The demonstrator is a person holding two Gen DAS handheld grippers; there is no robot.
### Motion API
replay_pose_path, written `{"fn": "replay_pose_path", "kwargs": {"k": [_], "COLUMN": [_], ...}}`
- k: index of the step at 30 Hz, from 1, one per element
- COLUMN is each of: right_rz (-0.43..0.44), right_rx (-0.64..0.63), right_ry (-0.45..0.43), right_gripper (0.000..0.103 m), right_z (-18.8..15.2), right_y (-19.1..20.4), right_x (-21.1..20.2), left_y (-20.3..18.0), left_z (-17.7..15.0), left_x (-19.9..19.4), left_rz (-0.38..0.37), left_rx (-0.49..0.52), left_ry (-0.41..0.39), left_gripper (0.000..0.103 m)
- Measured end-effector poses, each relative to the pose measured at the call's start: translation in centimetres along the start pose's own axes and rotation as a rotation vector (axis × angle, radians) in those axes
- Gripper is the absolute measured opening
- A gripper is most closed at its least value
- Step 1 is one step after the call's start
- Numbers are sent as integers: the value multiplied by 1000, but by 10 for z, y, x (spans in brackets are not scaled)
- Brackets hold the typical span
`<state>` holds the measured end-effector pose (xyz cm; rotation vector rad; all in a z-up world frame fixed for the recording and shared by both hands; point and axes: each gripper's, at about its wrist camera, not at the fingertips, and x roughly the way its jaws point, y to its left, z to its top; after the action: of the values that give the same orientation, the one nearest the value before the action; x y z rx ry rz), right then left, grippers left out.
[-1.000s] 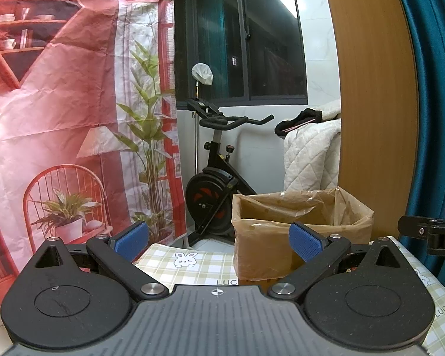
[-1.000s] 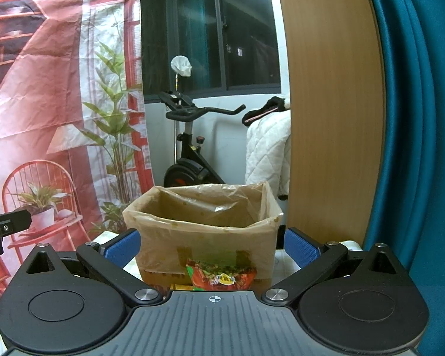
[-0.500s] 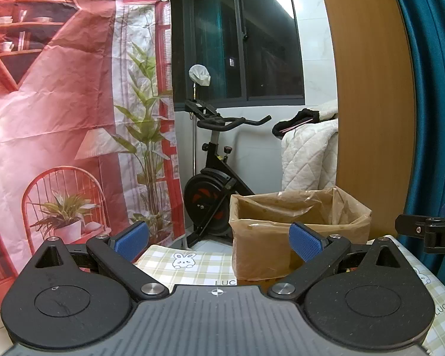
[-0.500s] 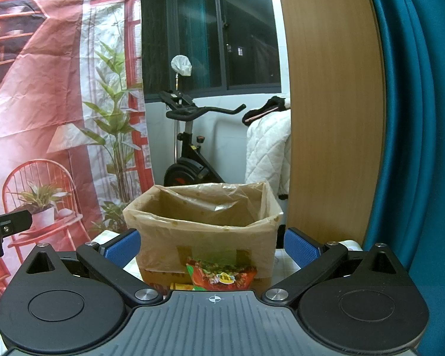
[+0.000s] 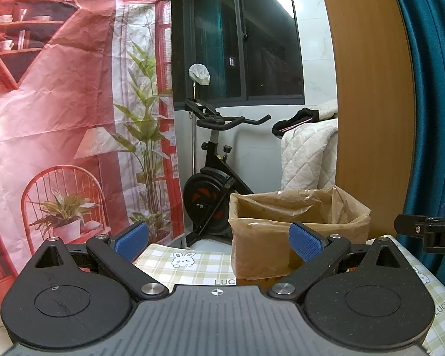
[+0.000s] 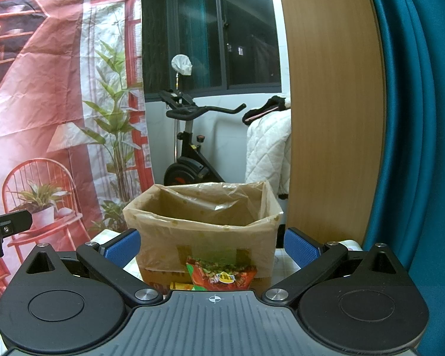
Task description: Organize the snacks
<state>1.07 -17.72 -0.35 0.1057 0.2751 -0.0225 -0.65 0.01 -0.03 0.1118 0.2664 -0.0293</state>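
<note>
A cardboard box lined with a brown plastic bag (image 6: 204, 225) stands on the table ahead of my right gripper (image 6: 212, 246); it also shows in the left wrist view (image 5: 284, 231), ahead and right of my left gripper (image 5: 219, 238). A red and green snack packet (image 6: 221, 273) stands against the box's front, with a yellow packet (image 6: 181, 285) just showing beside it. Both grippers are open and empty, held level above the table. The right gripper's side pokes into the left wrist view (image 5: 430, 233).
The table has a checked cloth with a rabbit print (image 5: 192, 264). Behind it are an exercise bike (image 5: 213, 184), a red printed backdrop (image 5: 59, 118), a wooden panel (image 6: 332, 103), a teal curtain (image 6: 415, 118) and a white quilt (image 5: 308, 154).
The left gripper has drifted slightly, so the scene shifts a little left in its view. The right gripper's view is unchanged. Both stay open.
</note>
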Motion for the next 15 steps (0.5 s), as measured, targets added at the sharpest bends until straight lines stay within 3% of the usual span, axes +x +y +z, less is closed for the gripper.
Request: {"fn": "replay_pose_path", "kwargs": {"k": [15], "right_rz": [1], "right_rx": [0], "right_ry": [2], "right_gripper": [103], "right_z": [0], "right_y": [0], "right_x": [0], "left_y": [1], "left_z": [0], "left_x": [1], "left_rz": [-1], "left_rx": [-3], "left_ry": [5], "left_gripper": [102]}}
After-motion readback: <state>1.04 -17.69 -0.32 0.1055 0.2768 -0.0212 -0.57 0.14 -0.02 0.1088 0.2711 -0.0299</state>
